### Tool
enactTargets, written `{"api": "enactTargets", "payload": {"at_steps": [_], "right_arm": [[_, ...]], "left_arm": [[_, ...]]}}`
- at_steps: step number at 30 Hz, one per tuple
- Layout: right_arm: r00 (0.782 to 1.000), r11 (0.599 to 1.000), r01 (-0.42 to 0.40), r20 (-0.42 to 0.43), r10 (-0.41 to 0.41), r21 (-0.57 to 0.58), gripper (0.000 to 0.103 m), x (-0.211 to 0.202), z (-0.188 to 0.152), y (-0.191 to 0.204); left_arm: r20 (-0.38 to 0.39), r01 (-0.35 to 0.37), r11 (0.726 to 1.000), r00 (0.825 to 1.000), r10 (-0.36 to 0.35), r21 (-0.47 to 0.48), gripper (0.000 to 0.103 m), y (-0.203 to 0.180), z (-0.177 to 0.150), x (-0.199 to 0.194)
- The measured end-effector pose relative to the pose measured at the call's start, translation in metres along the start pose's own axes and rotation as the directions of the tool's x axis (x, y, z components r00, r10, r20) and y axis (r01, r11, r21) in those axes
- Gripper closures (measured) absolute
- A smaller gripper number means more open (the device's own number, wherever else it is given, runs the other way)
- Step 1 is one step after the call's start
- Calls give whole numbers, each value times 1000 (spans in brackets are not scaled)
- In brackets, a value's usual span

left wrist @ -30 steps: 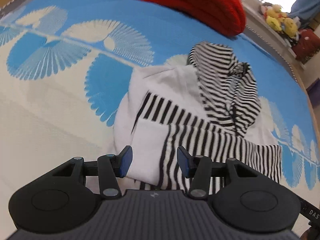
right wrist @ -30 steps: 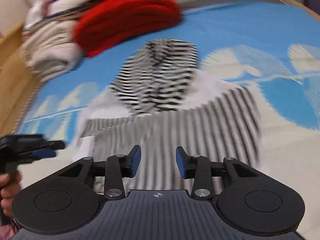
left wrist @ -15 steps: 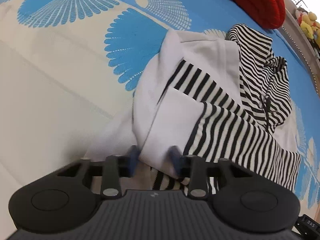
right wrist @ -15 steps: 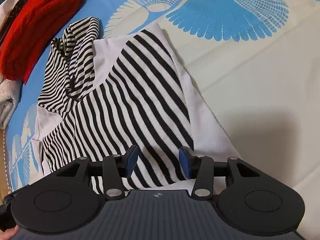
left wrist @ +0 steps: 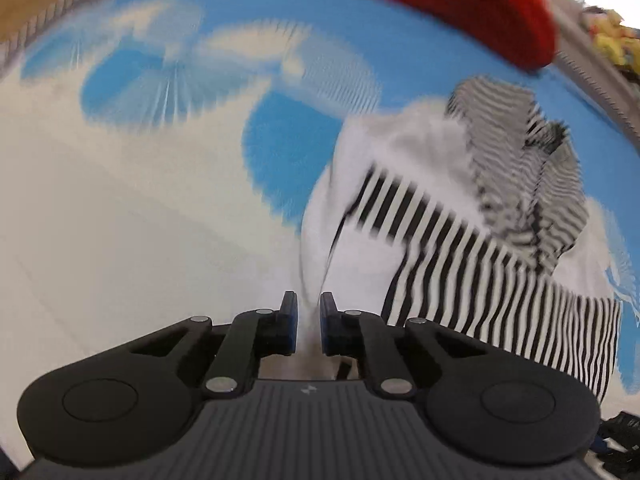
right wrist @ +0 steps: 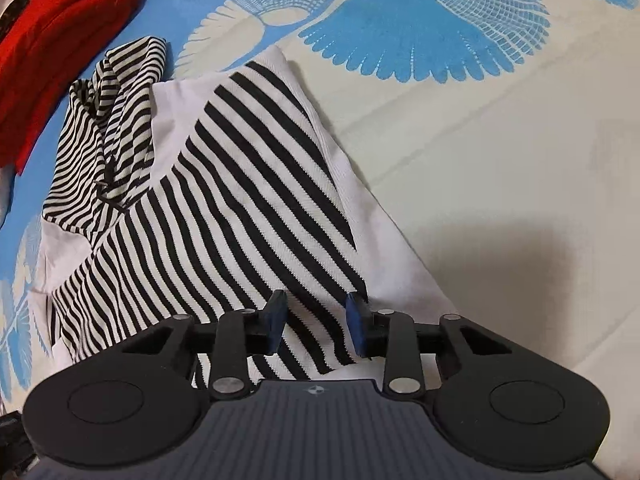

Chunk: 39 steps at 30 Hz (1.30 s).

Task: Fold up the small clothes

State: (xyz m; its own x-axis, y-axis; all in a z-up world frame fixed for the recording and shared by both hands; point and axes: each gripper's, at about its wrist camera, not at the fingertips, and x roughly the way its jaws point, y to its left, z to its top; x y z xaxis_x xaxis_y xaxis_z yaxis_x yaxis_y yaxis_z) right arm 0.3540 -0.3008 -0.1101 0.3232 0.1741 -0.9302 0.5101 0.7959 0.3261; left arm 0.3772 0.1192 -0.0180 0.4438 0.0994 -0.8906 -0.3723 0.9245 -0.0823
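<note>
Striped hoodie [right wrist: 224, 200] fabric is being pinched at its white edge between the nearly closed fingers of the left gripper [left wrist: 308, 322], while the right gripper [right wrist: 317, 322] is being held spread over the black-and-white hem. Toward 11 o'clock in the right view, the striped hood [right wrist: 108, 120] is lying crumpled on the blue-and-cream mat [right wrist: 500, 128], and a red knit [right wrist: 52, 48] is lying beyond at 10 o'clock.

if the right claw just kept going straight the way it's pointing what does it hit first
Most likely the striped garment. The right claw is open, its fingertips already over the black-and-white striped panel, which runs on ahead of them. Beyond that lies the blue-and-cream bedspread. Height above the cloth is unclear.
</note>
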Motion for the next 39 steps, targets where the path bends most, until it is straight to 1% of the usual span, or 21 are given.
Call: {"api": "enactTargets", "payload": {"at_steps": [2, 3, 6, 8, 9, 10, 12, 13, 14, 15, 16, 18, 19, 21, 23, 25, 26, 29, 32, 34, 39], "right_arm": [[999, 999, -11, 46, 13, -45, 60, -7, -1, 9], [998, 998, -16, 59, 20, -69, 60, -8, -1, 14], [999, 997, -17, 36, 20, -73, 56, 0, 0, 14], [1000, 999, 5, -17, -6, -36, 56, 14, 0, 6], [1000, 1000, 1, -27, -1, -15, 56, 16, 1, 2], [1000, 1000, -1, -22, 1, -11, 56, 14, 1, 3], [1000, 998, -13, 10, 14, -55, 56, 5, 3, 10], [999, 996, -21, 32, 24, -84, 55, 1, 4, 14], [999, 994, -20, 44, 25, -106, 54, 0, 4, 17], [999, 993, -14, 46, 19, -121, 54, 0, 4, 18], [999, 992, -5, 35, 9, -127, 51, 4, 4, 16], [1000, 994, 6, -23, -8, -108, 49, 16, 5, 7], [999, 996, -2, -35, -1, -89, 50, 17, 5, 3], [1000, 995, -11, -13, 9, -100, 50, 10, 7, 4], [999, 986, -2, 46, 10, -169, 50, -3, 7, 11], [994, 973, 17, 108, 8, -229, 49, -17, 10, 16], [991, 967, 25, 131, 8, -253, 49, -21, 11, 18], [982, 946, 53, 187, 8, -320, 49, -34, 14, 22], [974, 925, 84, 229, 3, -371, 49, -44, 17, 22], [968, 913, 108, 252, -5, -394, 49, -50, 18, 23], [958, 898, 143, 284, -20, -417, 49, -60, 23, 15]], "left_arm": [[56, 38, 999, 998, -39, 18, 89, -3, 3, -7], [46, 68, 997, 997, -69, 27, 89, -5, 3, -5], [-87, 143, 990, 986, -142, -5, 89, 0, -3, 22], [-208, 95, 995, 973, -97, -20, 89, 7, -13, 48], [-224, 79, 997, 971, -83, -26, 89, 10, -14, 53], [-219, 76, 997, 972, -82, -32, 86, 12, -14, 53], [-168, 89, 996, 982, -91, -21, 86, 10, -9, 41], [-129, 100, 995, 987, -100, -2, 82, 7, -6, 35], [-94, 108, 994, 990, -105, 27, 74, 3, -4, 31], [-88, 101, 993, 992, -96, 59, 70, -1, -7, 32], [-117, 88, 994, 990, -80, 68, 68, 0, -10, 37], [-217, 76, 997, 974, -69, 25, 68, 5, -17, 55], [-224, 73, 997, 972, -69, 11, 68, 6, -19, 57], [-179, 58, 997, 983, -50, 42, 68, 0, -16, 50], [-73, 54, 993, 996, -47, 104, 65, -10, -8, 31], [3, 65, 988, 998, -66, 141, 60, -20, -3, 17], [40, 81, 985, 995, -88, 152, 54, -23, -2, 11], [121, 111, 978, 984, -133, 175, 45, -37, -1, 1], [172, 122, 971, 972, -158, 206, 44, -50, -3, -8], [212, 100, 972, 966, -146, 212, 43, -58, -2, -14], [260, 104, 969, 952, -163, 225, 43, -71, 5, -24]]}}
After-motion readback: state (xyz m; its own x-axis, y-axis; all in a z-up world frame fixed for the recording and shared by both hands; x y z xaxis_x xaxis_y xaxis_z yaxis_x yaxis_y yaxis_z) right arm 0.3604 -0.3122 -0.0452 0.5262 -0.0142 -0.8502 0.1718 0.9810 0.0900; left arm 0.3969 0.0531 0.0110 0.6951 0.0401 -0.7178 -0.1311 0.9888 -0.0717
